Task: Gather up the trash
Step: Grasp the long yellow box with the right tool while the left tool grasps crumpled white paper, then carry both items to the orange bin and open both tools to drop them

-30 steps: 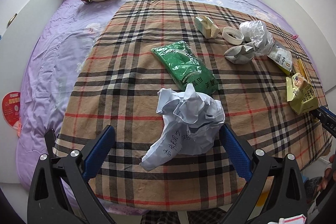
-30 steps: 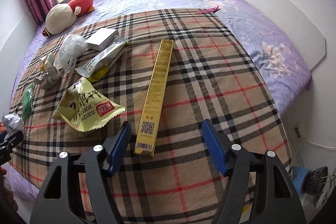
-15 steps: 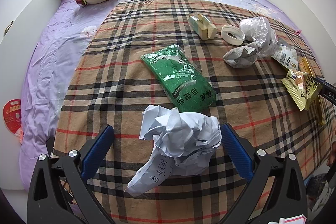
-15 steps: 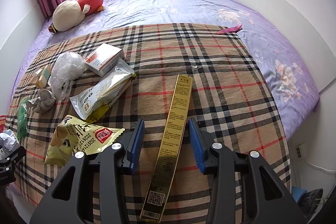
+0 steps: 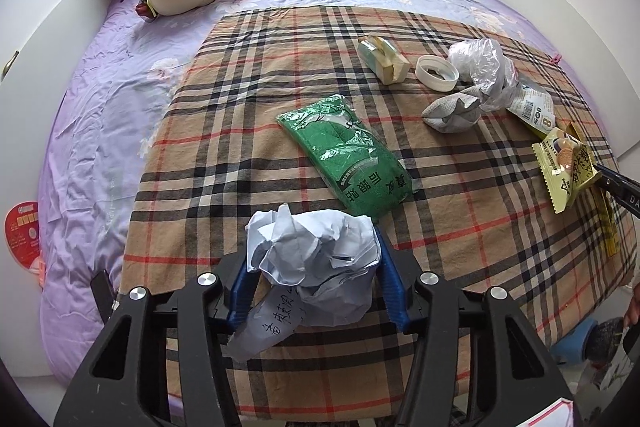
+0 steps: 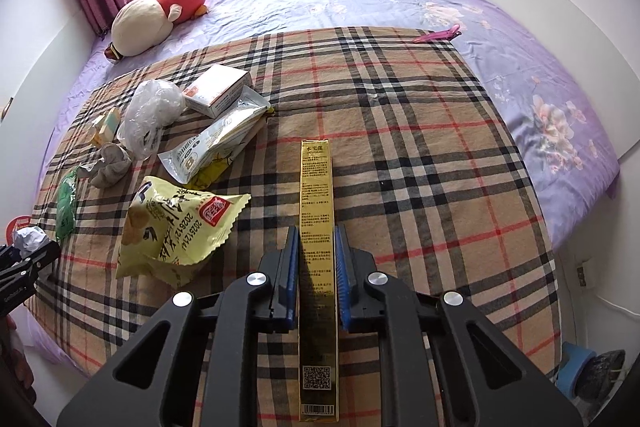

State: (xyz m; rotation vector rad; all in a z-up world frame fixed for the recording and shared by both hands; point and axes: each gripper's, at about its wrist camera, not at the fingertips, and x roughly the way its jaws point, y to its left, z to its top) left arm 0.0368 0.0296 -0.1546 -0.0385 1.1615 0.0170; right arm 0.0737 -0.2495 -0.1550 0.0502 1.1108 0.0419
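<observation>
**Both hand-held grippers loaded on the plaid cloth**

Gold card is what your right hand-held gripper (image 6: 316, 255) has closed on: the long gold box (image 6: 317, 223) runs straight out between the blue pads, which press its two long sides near the middle of its length, the barcode end pointing back toward you. Your left hand-held gripper (image 5: 314, 267) is drawn in about halfway around the crumpled paper ball (image 5: 312, 259), its pads squeezing the wad from both sides.

Take the plaid cloth (image 5: 256, 131) spread over the bed as your landmark. The paper ball sits at its near edge on the left; the gold box lies toward its near edge on the right, and whether it is off the cloth yet I cannot tell. Still lying loose on the cloth are the green packet (image 5: 348, 155) just beyond the paper ball, the yellow snack bag (image 6: 176, 223) just left of the gold box, and farther back the white pouch (image 6: 212, 147), the clear plastic bag (image 6: 150, 111), a small white box (image 6: 218, 89), the white lid (image 5: 437, 72) and a grey wad (image 5: 452, 111).

I judge the grasp step done for both pieces. Next, carry them to a bin, which neither view shows. Lift the box level; held at mid-length it may swing or slip. Keep pressure on the springy paper.
</observation>
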